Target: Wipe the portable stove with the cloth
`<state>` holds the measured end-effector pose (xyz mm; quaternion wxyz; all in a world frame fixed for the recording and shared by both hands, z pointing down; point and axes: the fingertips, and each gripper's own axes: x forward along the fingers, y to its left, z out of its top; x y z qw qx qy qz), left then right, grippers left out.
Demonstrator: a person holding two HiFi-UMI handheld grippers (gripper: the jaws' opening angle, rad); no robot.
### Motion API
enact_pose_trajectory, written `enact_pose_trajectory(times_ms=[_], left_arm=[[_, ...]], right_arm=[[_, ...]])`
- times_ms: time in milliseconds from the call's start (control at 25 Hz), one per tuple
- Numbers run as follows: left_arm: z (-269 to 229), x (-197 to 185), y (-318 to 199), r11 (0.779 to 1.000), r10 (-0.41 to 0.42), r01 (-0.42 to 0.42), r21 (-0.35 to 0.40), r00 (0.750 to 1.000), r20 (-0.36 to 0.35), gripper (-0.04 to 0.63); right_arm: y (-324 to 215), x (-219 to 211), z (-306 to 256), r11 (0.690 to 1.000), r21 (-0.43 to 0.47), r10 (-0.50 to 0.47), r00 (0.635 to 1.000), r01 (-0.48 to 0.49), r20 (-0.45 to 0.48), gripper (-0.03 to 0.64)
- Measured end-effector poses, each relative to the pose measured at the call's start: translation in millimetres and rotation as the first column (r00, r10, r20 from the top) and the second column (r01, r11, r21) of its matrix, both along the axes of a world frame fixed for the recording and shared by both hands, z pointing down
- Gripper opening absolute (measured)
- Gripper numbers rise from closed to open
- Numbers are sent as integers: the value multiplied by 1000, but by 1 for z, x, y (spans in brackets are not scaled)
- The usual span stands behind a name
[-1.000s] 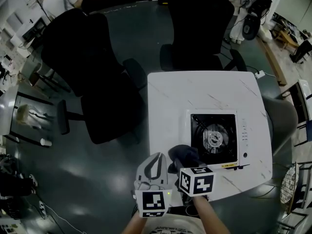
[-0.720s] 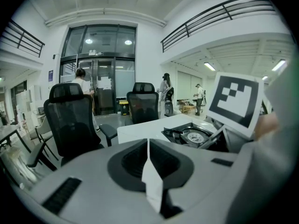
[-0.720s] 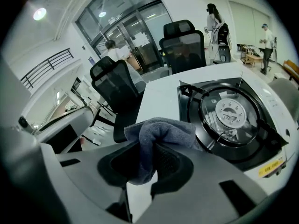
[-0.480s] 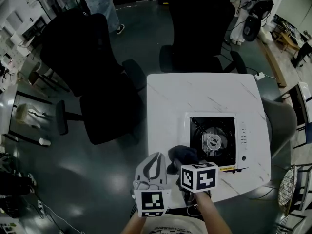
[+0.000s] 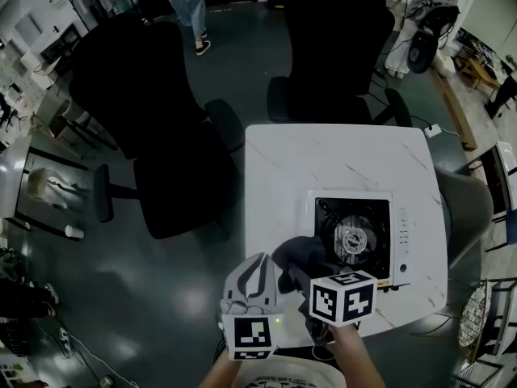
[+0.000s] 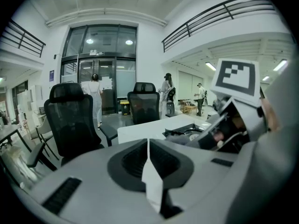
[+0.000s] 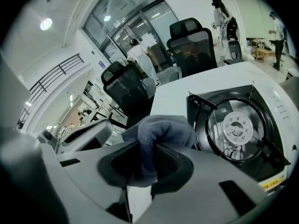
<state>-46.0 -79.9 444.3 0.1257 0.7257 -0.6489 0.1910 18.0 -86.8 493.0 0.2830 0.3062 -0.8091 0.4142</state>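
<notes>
The white portable stove (image 5: 355,234) with its black burner well sits on the right half of the white table (image 5: 323,156). A dark grey cloth (image 5: 300,255) is bunched against the stove's left front edge. My right gripper (image 5: 315,273) is shut on that cloth; in the right gripper view the cloth (image 7: 161,134) fills the jaws of the right gripper (image 7: 147,161), with the stove (image 7: 238,125) just right of it. My left gripper (image 5: 258,269) hangs off the table's front left corner, shut with nothing in it; in its own view the left gripper (image 6: 148,153) shows jaws pressed together.
Two black office chairs stand close by, one (image 5: 137,111) left of the table and one (image 5: 335,39) behind it. A white plug and cable (image 5: 430,129) lie at the table's far right corner. People walk at the far end of the room.
My right gripper has shifted a little to the right with the cloth, bringing it against the stove's left front edge. The left gripper has stayed put.
</notes>
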Motion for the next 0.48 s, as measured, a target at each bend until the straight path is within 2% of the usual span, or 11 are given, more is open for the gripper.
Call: enact_pose_trajectory(times_ms=[80,200,480], left_arm=[[0,1,-1,1000,-1,1,1,1000,1,23],[0,4,-1,1000,1,-1,2,1000,2,22],[-1,6,-3,1000,-5,5,7,1000,7,23]], right_arm=[[-9,0,-12,999,42,0,1000,-1,15,89],[-23,1,-14,997,75,-16,1000,17,-10,89],[-36,3,13,992,56,-108,987,115,-121,89]])
